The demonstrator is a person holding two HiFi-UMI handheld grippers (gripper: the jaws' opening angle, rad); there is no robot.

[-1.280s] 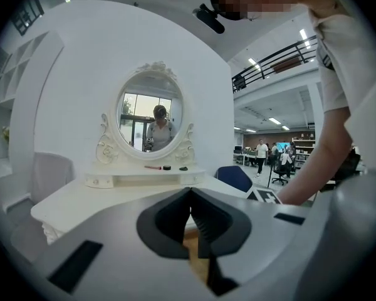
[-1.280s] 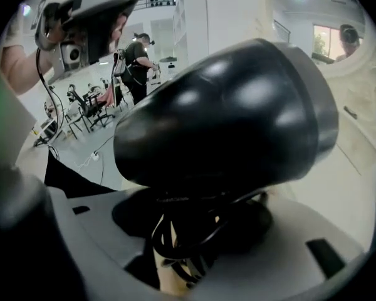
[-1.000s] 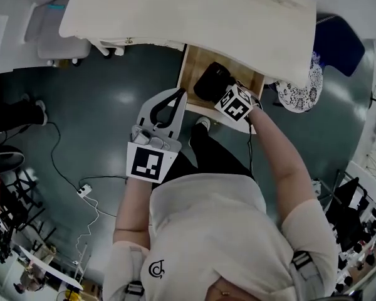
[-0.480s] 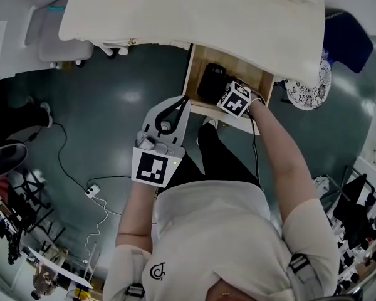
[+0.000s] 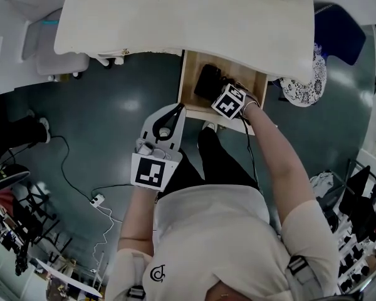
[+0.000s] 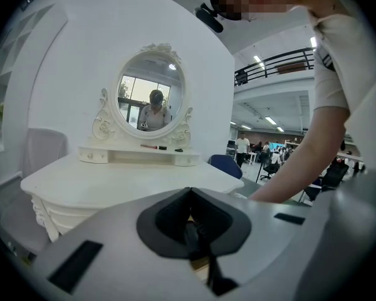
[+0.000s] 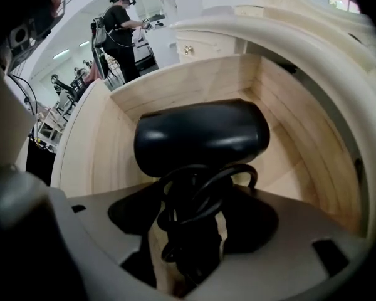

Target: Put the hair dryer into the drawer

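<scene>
The black hair dryer (image 5: 207, 81) lies inside the open wooden drawer (image 5: 188, 83) under the white dressing table (image 5: 175, 17). In the right gripper view its barrel (image 7: 200, 133) lies across the drawer floor (image 7: 94, 143), and its handle, wound with black cord, stands between the jaws. My right gripper (image 5: 218, 95) (image 7: 197, 196) points steeply down into the drawer. Its jaws are opening, and strips of wood show on both sides of the handle. My left gripper (image 5: 177, 108) (image 6: 189, 193) hovers over the floor left of the drawer, shut on nothing.
The drawer's walls (image 7: 301, 124) close in around the dryer. A power strip with a cable (image 5: 99, 199) lies on the grey floor at the left. A patterned round thing (image 5: 304, 83) sits right of the drawer. An oval mirror (image 6: 151, 102) stands on the table top.
The right gripper and the hair dryer have sunk a little deeper into the drawer. The left gripper has dropped slightly and stays shut beside the drawer.
</scene>
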